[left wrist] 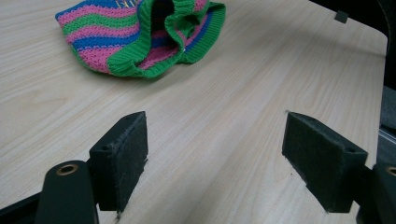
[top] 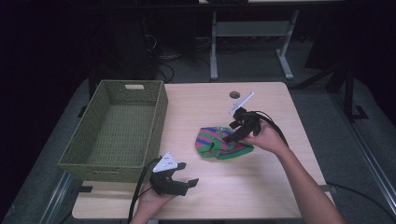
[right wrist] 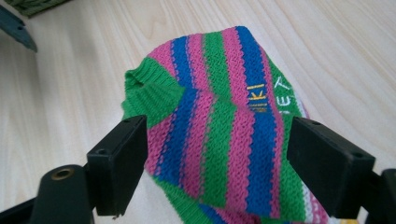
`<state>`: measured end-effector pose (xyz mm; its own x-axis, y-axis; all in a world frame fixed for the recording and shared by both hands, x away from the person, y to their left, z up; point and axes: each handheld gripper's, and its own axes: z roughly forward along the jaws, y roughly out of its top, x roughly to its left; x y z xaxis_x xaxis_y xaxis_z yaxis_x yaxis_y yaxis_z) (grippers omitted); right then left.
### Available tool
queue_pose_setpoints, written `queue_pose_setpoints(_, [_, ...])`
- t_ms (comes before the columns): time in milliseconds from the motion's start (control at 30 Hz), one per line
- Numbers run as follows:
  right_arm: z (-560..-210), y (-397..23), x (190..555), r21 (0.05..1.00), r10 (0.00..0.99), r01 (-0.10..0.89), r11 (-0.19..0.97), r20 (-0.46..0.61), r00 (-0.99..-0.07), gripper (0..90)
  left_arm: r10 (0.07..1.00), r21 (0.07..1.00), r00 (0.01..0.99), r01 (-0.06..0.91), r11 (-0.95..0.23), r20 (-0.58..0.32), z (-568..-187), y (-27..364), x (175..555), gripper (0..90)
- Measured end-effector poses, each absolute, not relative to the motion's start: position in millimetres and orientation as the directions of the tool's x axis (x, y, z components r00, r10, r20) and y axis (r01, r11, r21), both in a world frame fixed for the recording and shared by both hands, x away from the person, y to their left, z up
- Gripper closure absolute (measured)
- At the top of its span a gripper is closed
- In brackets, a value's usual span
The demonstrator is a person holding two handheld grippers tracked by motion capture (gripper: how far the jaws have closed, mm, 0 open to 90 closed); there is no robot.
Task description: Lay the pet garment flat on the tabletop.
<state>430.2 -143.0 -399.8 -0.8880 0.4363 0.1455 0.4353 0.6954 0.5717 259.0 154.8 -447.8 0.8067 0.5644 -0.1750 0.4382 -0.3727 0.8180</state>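
Your right gripper (top: pixel 232 132) sits over the striped knitted garment (top: pixel 224 143) (pink, green and blue bands with green ribbed edging), near the middle of the light wood table (top: pixel 261 186), right of centre. In the right gripper view the jaws are spread wide with the garment (right wrist: pixel 224 140) bulging up between them; both pads flank the fabric, but I can't tell whether either one is touching it. Not clamped. Small yellow lettering shows on one blue band.

Your left gripper (top: pixel 180 183) is at the near edge of the table, just in front of the green woven rectangular basket (top: pixel 140 161), well apart from the garment. Left gripper view: jaws wide apart, bare wood between them, nothing held. The garment (left wrist: pixel 140 37) lies farther off in that view, ribbed opening turned toward the camera and slightly gaping.

The basket stands on the left part of the table, with a cut-out handle slot in its far wall. The garment lies flat on the tabletop beside it, to its right, not touching it. A small round hole (top: pixel 234 94) sits near the table's far edge, beyond your right gripper.
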Motion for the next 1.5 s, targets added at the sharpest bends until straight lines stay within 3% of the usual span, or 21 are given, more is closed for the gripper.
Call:
queue_pose_setpoints(900, [-443, -112, 451, 0.426, 0.509, 0.491, 0.760, 0.079, -0.857, 29.7, 0.562, 0.821, 0.809, 0.432, -0.373, -0.170, -447, 155, 258, 22.2])
queue_pose_setpoints(1133, [-444, -106, 449, 0.400, 0.527, 0.489, 0.775, 0.018, -0.850, 40.2, 0.563, 0.821, 0.811, 0.426, -0.380, -0.160, -447, 153, 257, 22.3])
queue_pose_setpoints(1367, [-443, -106, 447, 0.403, 0.555, 0.511, 0.759, 0.009, -0.832, 61.9, 0.563, 0.818, 0.813, 0.421, -0.392, -0.149, -447, 151, 255, 22.4])
queue_pose_setpoints(1400, [-443, -106, 447, 0.403, 0.555, 0.511, 0.759, 0.009, -0.832, 61.9, 0.563, 0.818, 0.813, 0.421, -0.392, -0.149, -447, 151, 255, 22.4])
queue_pose_setpoints(1433, [-443, -107, 447, 0.410, 0.555, 0.509, 0.757, 0.007, -0.832, 68.0, 0.567, 0.818, 0.809, 0.426, -0.386, -0.154, -447, 153, 256, 22.5])
queue_pose_setpoints(1500, [-443, -108, 447, 0.412, 0.563, 0.518, 0.750, 0.016, -0.827, 70.1, 0.571, 0.818, 0.805, 0.432, -0.380, -0.161, -448, 154, 257, 22.6])
